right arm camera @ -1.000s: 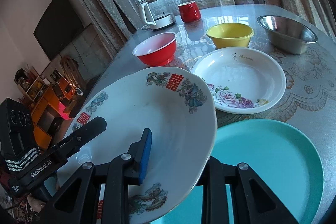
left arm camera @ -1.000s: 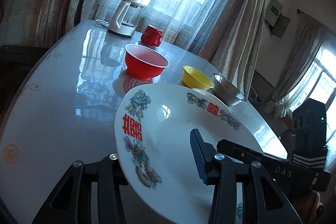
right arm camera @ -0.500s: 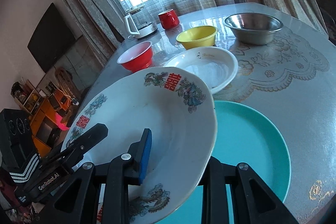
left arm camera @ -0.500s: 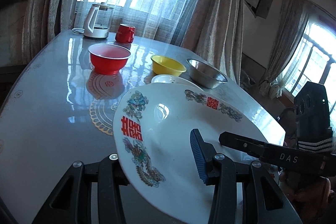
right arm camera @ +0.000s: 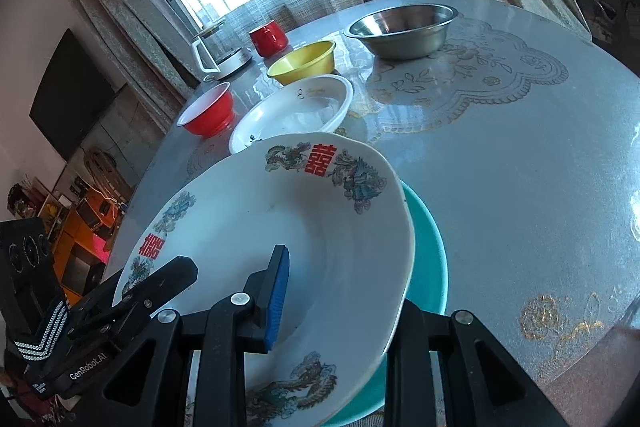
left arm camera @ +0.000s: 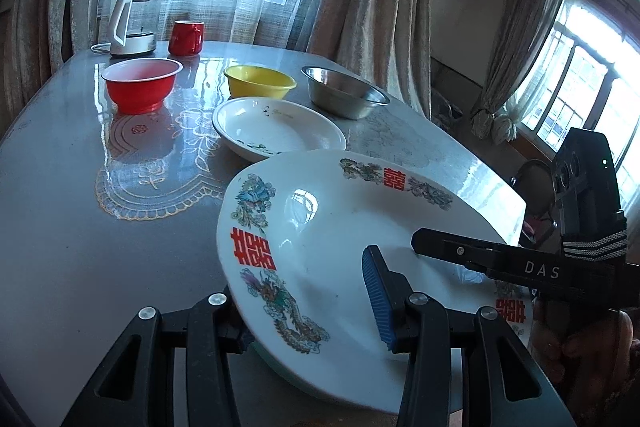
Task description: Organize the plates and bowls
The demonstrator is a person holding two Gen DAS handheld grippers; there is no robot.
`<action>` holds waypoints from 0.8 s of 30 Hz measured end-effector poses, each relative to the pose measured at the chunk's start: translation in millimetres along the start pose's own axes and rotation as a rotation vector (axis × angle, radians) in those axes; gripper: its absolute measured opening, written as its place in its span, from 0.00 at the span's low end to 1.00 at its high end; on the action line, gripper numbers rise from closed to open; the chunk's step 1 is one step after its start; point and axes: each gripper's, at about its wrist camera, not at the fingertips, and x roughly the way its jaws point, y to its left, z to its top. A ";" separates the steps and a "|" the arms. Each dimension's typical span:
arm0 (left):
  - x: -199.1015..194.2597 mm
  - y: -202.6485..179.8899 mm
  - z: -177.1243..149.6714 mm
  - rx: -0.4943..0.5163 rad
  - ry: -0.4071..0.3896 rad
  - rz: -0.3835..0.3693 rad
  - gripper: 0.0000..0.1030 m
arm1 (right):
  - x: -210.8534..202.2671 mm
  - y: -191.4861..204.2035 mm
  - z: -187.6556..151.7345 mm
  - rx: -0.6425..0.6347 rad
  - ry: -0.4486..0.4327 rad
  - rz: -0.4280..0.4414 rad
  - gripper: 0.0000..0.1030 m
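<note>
A large white plate with dragon and red-character decoration (left arm camera: 340,227) (right arm camera: 280,227) is held by both grippers, tilted low over a teal plate (right arm camera: 428,251). My left gripper (left arm camera: 308,311) is shut on its near-left rim. My right gripper (right arm camera: 336,307) is shut on its near-right rim; it also shows in the left wrist view (left arm camera: 460,251). Behind it on the table lie a white floral plate (left arm camera: 276,127) (right arm camera: 296,111), a red bowl (left arm camera: 140,83) (right arm camera: 208,111), a yellow bowl (left arm camera: 260,81) (right arm camera: 304,61) and a steel bowl (left arm camera: 344,95) (right arm camera: 404,27).
A red mug (left arm camera: 186,37) (right arm camera: 268,37) and a kettle (left arm camera: 130,23) (right arm camera: 216,57) stand at the table's far edge by the curtains. The glossy table (left arm camera: 60,207) (right arm camera: 520,167) has a lace-pattern mat under glass. A chair (left arm camera: 536,187) stands past the right edge.
Both grippers have carried the decorated plate back and down over the teal plate. The teal plate is now mostly covered. The bowls look farther away.
</note>
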 end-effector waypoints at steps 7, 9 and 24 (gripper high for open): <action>8.0 0.4 -5.4 -0.011 0.023 -0.011 0.45 | 2.5 -8.1 -6.1 0.025 0.008 -0.023 0.27; 10.8 -0.4 -6.0 -0.007 0.034 -0.011 0.45 | 2.3 -9.7 -7.5 0.026 0.007 -0.031 0.27; 17.7 -10.5 -10.0 0.076 0.072 -0.024 0.49 | -1.3 -23.8 -8.7 0.060 0.014 -0.050 0.29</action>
